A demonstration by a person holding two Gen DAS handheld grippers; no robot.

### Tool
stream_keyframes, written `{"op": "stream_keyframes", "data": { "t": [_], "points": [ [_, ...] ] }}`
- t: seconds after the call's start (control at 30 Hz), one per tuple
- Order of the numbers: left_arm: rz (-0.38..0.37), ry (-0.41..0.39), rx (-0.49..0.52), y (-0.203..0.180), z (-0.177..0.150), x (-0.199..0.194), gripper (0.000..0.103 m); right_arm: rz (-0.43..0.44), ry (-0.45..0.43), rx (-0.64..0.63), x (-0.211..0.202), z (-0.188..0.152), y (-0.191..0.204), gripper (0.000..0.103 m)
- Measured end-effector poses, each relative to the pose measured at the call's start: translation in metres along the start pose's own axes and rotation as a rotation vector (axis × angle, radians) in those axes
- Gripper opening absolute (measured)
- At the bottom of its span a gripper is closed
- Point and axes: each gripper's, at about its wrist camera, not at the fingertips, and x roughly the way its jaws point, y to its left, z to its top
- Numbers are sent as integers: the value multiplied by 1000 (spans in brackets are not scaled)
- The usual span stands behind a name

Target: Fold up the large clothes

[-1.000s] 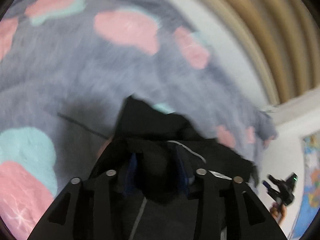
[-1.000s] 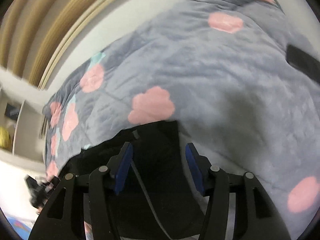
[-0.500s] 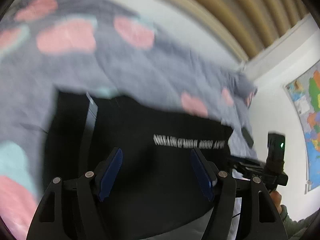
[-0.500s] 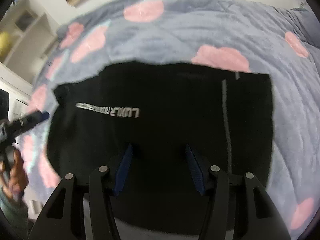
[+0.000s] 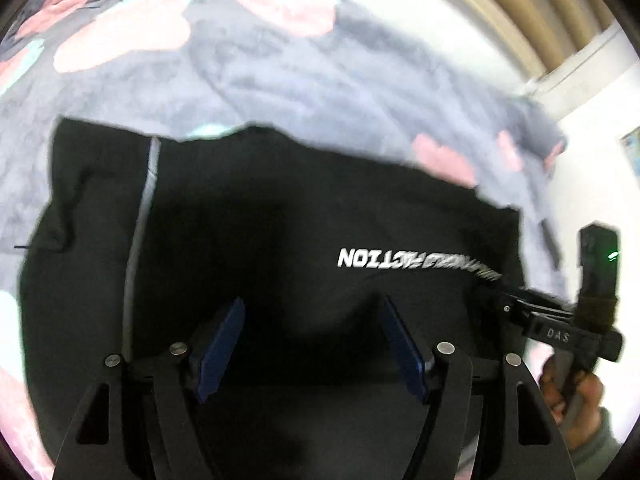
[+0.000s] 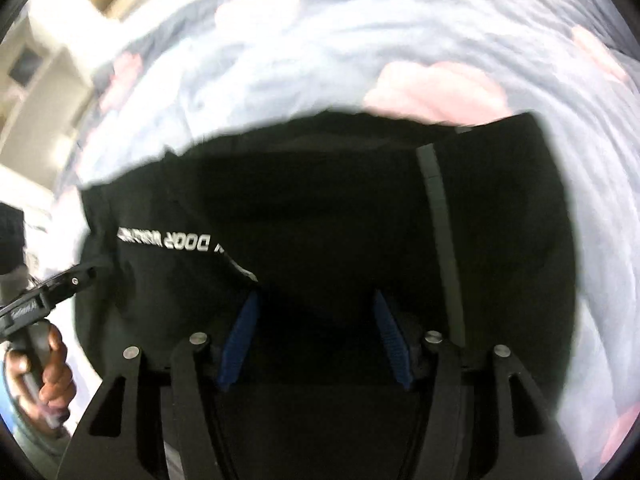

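- Blue-padded fingers of the left gripper (image 5: 312,344) are seen nearest the lens in the left wrist view, spread wide with nothing clasped between them; only dark cloth lies in the gap beneath.
- Blue pads are likewise shown on the right gripper (image 6: 316,340) in the right wrist view, its jaws parted and empty above the same cloth.
- Black garment (image 5: 280,248), large and spread flat, is laid across the bed directly ahead of both grippers; whether either gripper touches it cannot be told.
- White lettering (image 5: 400,260) is printed across the garment, appearing upside down from both cameras, and a grey stripe (image 5: 138,232) is run along its length near one side edge.
- At the garment's right edge in the left wrist view, the right gripper (image 5: 496,280) is seen from the side, held by the person's right hand (image 5: 572,392); its tip is close to the cloth, contact being unclear.
- At the garment's left edge in the right wrist view, the left gripper (image 6: 86,276) is held by the left hand (image 6: 44,380).
- Grey plush blanket (image 5: 280,92) with pink and mint patches is spread under and beyond the garment.
- Beige curtain folds (image 5: 532,16) and a white wall (image 5: 600,112) are seen farthest back.
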Motion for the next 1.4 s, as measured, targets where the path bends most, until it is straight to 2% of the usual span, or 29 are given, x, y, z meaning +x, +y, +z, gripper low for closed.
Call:
{"op": "stream_keyframes", "data": {
  "t": [0.07, 0.17, 0.27, 0.33, 0.4, 0.47, 0.57, 0.67, 0.77, 0.87, 0.93, 1.0, 1.03, 1.07, 1.1, 1.17, 1.27, 1.33, 1.4],
  "points": [
    [-2, -58, -26, 15, 4, -28, 72, -25, -77, 33, -25, -1, -21, 62],
    [30, -160, -123, 53, 14, -64, 73, -74, -123, 94, -41, 5, -59, 65],
    [23, -183, -231, 93, 25, -76, 73, -69, -139, 175, -44, 18, -98, 65],
    [-2, -156, -249, 117, 32, -75, 73, -44, -146, 189, -42, 29, -112, 69],
    [10, -119, -241, 128, 39, -66, 73, -1, -153, 176, -40, 37, -116, 78],
    [-11, -80, -244, 141, 45, -56, 73, -7, -141, 138, -30, 50, -111, 81],
    [-73, -50, -267, 152, 55, -35, 73, -22, -109, 67, -15, 62, -105, 83],
    [-45, -35, -244, 156, 61, -15, 73, -43, -75, 30, -2, 68, -101, 83],
    [-147, 31, -259, 160, 62, 5, 73, -17, -35, 13, 13, 70, -102, 83],
    [-127, 25, -225, 153, 61, 10, 72, 6, -6, 16, 25, 70, -105, 82],
    [-82, 1, -208, 148, 59, 8, 56, 3, -22, 0, 26, 68, -101, 66],
    [-34, -15, -184, 143, 56, 4, 34, -19, -38, -22, 22, 66, -95, 35],
    [-23, -24, -176, 142, 54, 2, 30, -34, -49, -37, 18, 63, -91, 27],
    [-14, -44, -165, 139, 51, -5, 17, -52, -59, -45, 15, 62, -89, 21],
    [-22, -62, -163, 136, 48, -12, 16, -72, -86, -62, 6, 59, -85, 16],
    [-2, -106, -156, 131, 45, -29, 15, -92, -127, -66, -13, 56, -81, 14],
    [-61, -223, -165, 117, 50, -75, 14, -114, -234, -89, -60, 60, -70, 13],
    [-79, -269, -139, 107, 61, -93, 14, -149, -285, -111, -76, 70, -61, 13],
    [-67, -301, -112, 97, 80, -100, 14, -202, -316, -125, -78, 85, -52, 13]
  ]
}}
